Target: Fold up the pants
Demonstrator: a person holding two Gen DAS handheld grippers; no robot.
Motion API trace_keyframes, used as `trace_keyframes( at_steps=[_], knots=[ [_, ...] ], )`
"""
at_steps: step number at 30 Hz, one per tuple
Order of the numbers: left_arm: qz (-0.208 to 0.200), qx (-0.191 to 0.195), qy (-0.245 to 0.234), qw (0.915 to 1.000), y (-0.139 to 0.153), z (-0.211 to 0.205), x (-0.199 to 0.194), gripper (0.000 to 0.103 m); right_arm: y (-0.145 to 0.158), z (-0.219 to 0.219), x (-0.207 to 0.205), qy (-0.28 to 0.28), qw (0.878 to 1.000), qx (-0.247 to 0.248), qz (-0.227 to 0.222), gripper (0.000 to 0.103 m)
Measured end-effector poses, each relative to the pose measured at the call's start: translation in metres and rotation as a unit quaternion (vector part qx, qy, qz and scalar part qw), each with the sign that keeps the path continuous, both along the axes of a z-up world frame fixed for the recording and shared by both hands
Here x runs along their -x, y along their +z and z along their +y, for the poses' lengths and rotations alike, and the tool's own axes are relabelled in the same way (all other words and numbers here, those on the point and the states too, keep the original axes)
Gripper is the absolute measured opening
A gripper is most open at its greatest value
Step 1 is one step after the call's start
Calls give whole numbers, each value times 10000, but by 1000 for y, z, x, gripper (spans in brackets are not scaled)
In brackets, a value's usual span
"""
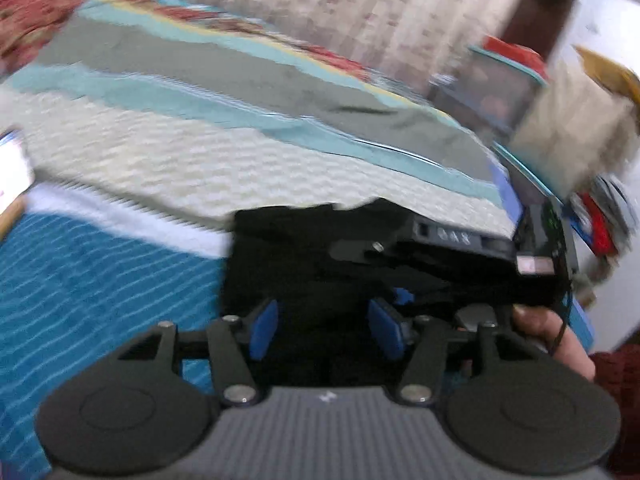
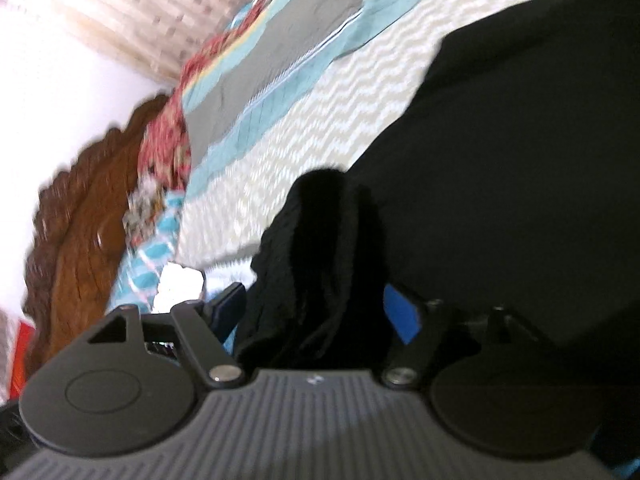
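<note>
A striped bedspread [image 1: 120, 280] fills both blurred views. The black pants [image 2: 520, 160] lie soft and limp at right of the right-wrist frame, best pinched at a hem. The right gripper [image 2: 316, 312] bunches pants fabric; whether the left gripper [image 1: 324, 332] grips, I cannot tell.

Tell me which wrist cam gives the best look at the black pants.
Right wrist: the black pants fill the right half against the bedspread, with a bunch sitting in the right claw. Left wrist shows only a dark mass between the left claw's blue pads, partly hidden behind the other device.
</note>
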State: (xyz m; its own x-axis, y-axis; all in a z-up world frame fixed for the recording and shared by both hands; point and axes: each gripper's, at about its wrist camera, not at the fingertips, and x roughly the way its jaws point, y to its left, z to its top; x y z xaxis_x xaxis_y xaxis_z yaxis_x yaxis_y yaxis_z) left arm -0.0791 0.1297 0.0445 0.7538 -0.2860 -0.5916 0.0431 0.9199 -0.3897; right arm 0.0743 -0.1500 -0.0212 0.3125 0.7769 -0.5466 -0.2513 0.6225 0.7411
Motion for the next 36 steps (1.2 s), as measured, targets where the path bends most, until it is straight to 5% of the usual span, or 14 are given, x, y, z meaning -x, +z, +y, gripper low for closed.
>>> trace_keyframes(
  at_steps=[1, 2, 5, 9, 14, 16, 20, 24, 27, 32, 34, 36],
  knots=[
    [85, 44, 185, 9998, -2, 9, 3, 52, -1, 8, 1, 170, 9998, 102, -47, 64],
    [149, 75, 325, 9993, -4, 16, 3, 52, -1, 13, 2, 298, 9993, 199, -104, 38],
    [293, 269, 665, 9970, -8, 32, 2, 51, 12, 11, 5, 360, 9983, 193, -409, 22],
    [277, 381, 627, 9969, -7, 29, -11, 51, 39, -23, 14, 122, 9934, 226, -1115, 22],
    [267, 372, 206, 9987, -8, 0, -33, 51, 28, -70, 14, -522, 9906, 610, -1108, 23],
    [340, 284, 40, 9990, -10, -16, -45, 51, 14, -77, 14, -647, 9856, 1198, -1008, 29],
    [634, 209, -151, 9977, -20, -39, -66, 48, 10, -98, 20, -1052, 9831, 1199, -893, 58],
    [1046, -124, -136, 9943, -35, -51, -79, 49, 30, -114, 29, -1510, 9730, 1131, -1329, 60],
    [1441, -236, -62, 9893, -53, -55, -82, 50, 42, -106, 35, -1420, 9718, 917, -1646, 57],
    [1358, -372, -34, 9900, -57, -61, -76, 52, 43, -75, 37, -625, 9761, 864, -1892, 39],
    [1305, -546, -64, 9899, -56, -66, -75, 52, 26, -64, 31, -423, 9767, 1237, -1701, 39],
    [1252, -692, -125, 9896, -57, -71, -74, 54, -1, -63, 19, -454, 9702, 1840, -1513, 21]
  ],
)
